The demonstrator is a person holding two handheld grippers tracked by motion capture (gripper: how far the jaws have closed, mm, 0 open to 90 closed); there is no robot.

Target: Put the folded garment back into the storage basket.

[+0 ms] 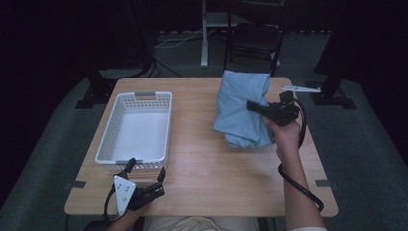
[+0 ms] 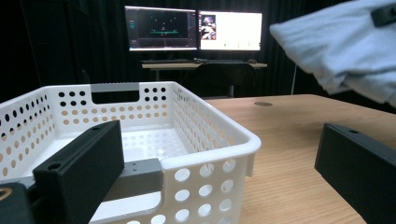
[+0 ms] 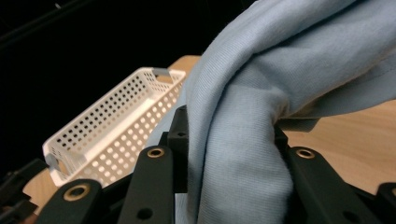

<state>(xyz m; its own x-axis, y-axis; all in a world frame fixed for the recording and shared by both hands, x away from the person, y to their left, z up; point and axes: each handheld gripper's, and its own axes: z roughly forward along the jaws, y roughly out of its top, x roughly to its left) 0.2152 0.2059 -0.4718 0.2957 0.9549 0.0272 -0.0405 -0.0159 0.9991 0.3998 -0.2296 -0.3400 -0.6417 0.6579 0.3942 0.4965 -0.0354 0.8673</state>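
I pinch a fold of the blue cloth (image 1: 239,108) in my right gripper (image 1: 255,107) so it hangs clear of the table (image 1: 202,163), while my left gripper (image 1: 146,177), jaws spread, waits by the empty basket (image 1: 107,139) meant to receive it.

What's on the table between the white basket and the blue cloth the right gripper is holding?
Nothing: in the high view, bare wooden table separates the white basket from the blue cloth clamped in the right gripper.
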